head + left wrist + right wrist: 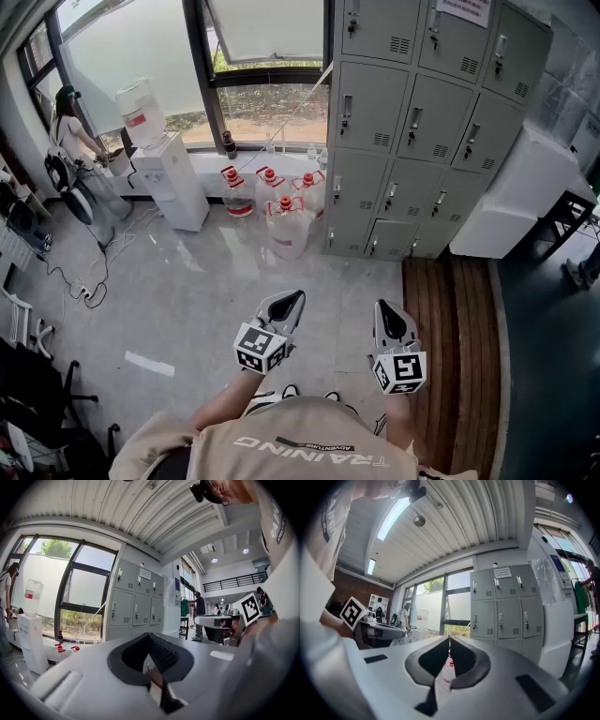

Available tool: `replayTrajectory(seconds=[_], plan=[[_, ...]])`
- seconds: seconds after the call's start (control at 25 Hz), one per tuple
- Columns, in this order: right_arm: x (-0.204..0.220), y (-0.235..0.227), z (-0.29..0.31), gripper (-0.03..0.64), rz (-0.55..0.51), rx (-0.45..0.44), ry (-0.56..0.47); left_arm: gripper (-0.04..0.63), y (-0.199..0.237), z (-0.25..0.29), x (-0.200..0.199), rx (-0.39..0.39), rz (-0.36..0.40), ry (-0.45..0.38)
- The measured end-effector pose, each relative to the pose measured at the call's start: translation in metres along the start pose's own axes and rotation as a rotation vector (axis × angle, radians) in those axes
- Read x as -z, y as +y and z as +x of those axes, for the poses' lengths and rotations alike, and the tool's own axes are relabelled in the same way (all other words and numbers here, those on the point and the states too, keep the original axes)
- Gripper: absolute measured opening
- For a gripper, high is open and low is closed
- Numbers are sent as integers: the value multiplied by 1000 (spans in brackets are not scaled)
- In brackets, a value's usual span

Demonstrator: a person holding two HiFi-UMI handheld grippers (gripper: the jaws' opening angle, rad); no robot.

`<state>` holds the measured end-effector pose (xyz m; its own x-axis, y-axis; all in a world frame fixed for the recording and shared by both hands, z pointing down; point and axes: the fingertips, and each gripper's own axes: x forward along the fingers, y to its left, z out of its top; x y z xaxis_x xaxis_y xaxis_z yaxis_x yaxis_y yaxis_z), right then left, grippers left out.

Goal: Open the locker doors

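Facing the lockers [412, 112]: the grey bank stands ahead of both grippers, well apart from the fingers, and every door in view is closed. Left gripper [296, 298]: fingers [161, 651] pressed together at the tips, nothing between them. Right gripper [385, 307]: fingers [464, 658] pressed together, nothing held. Both grippers point level toward the bank. Water jugs [281, 211] sit on the floor ahead of the left fingers, just left of the lockers. Water dispenser [173, 173] stands further left, by the window [141, 47]
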<state>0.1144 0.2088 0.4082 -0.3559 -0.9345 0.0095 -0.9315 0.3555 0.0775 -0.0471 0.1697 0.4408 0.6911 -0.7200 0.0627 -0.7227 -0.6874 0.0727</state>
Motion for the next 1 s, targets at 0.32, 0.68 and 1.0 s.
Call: replayTrajectory(seconds=[0.32, 0.68, 1.0], plan=[[12, -8, 4, 11, 20, 1, 19, 8, 3, 16, 8, -8, -5, 19], [35, -21, 16, 11, 19, -63, 43, 8, 5, 33, 27, -53, -36, 63], [57, -39, 68, 11, 27, -92, 65, 8, 35, 65, 32, -81, -41, 74]])
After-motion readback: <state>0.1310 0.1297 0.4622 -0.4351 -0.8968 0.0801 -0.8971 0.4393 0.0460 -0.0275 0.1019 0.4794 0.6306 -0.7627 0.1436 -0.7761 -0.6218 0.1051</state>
